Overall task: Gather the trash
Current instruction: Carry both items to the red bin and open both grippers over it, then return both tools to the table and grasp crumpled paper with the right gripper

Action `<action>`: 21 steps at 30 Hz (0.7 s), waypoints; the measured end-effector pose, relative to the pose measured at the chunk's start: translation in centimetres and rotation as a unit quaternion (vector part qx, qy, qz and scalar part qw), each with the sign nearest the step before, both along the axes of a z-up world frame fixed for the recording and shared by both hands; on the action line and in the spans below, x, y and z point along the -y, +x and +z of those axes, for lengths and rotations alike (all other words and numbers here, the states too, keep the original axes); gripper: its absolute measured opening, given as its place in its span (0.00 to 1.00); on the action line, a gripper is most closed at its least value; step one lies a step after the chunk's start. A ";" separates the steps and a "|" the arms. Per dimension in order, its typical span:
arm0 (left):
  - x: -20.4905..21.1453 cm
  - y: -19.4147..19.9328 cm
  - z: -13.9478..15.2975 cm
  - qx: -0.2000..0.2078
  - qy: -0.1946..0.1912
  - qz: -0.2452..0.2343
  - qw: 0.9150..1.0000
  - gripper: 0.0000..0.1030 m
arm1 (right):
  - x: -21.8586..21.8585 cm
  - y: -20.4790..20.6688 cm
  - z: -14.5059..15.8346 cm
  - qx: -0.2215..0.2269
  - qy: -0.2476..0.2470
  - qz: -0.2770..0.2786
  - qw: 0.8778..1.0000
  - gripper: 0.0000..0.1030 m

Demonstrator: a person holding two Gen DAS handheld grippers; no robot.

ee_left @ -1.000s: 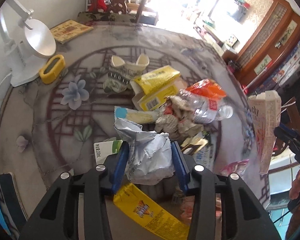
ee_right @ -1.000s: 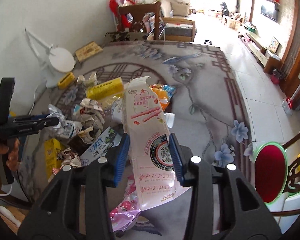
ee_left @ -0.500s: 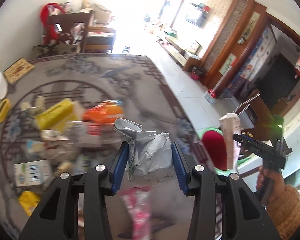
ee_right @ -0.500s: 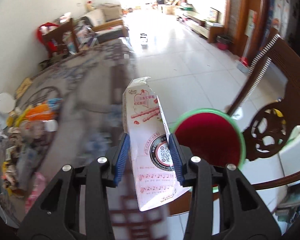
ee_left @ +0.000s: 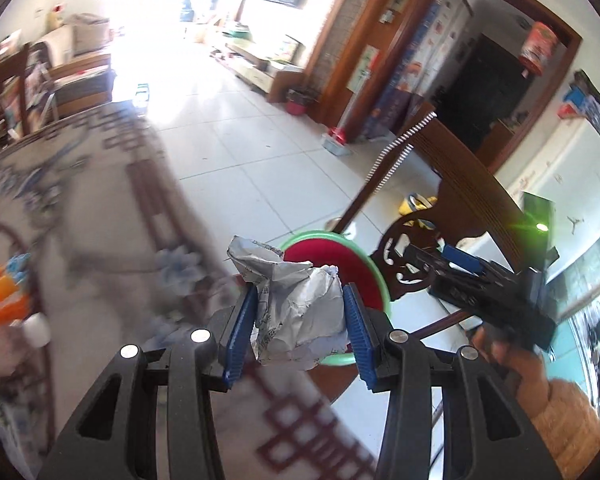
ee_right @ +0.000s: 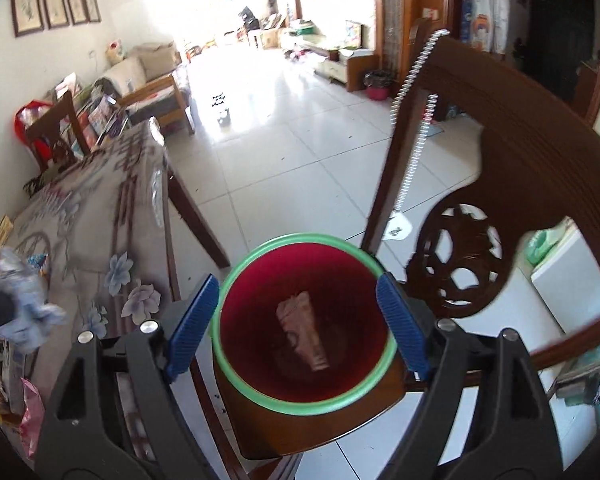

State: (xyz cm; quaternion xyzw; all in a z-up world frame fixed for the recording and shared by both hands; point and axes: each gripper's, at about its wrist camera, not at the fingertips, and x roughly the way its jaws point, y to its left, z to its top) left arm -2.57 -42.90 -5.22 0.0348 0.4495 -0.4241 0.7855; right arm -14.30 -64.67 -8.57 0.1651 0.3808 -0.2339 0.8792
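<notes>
**Carton in the bin, crumpled wrapper held beside it**

The desk (ee_right: 80, 216), under a flowered cloth, lies left of the red bin (ee_right: 300, 400) with its green rim, which sits on a dark wooden chair (ee_right: 520, 152). Directly above the bin the right gripper (ee_right: 298, 322) hovers, its fingers opening with nothing between them. A pink carton (ee_right: 304, 330) lies inside the bin. Near the bin's rim, the left gripper (ee_left: 298, 330) clamps its fingers on a crumpled silver wrapper (ee_left: 296, 304).
</notes>
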 end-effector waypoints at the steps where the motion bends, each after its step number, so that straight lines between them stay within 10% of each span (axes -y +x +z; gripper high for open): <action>1: 1.8 0.0 -0.3 0.001 0.001 -0.014 1.000 0.40 | 0.0 -0.7 0.4 0.003 -0.001 -0.007 1.000 0.77; 9: 11.5 -1.2 -2.3 0.007 0.006 -0.091 0.996 0.43 | 1.0 -6.0 1.9 -0.010 -0.030 -0.053 0.998 0.79; 12: 13.3 -1.3 -2.9 0.009 0.010 -0.096 0.995 0.64 | 1.3 -7.0 2.1 -0.011 -0.025 -0.065 0.998 0.79; 21: 5.9 -0.4 -0.7 0.004 -0.010 -0.034 0.999 0.67 | -2.4 -4.9 2.5 -0.003 -0.012 -0.026 1.000 0.80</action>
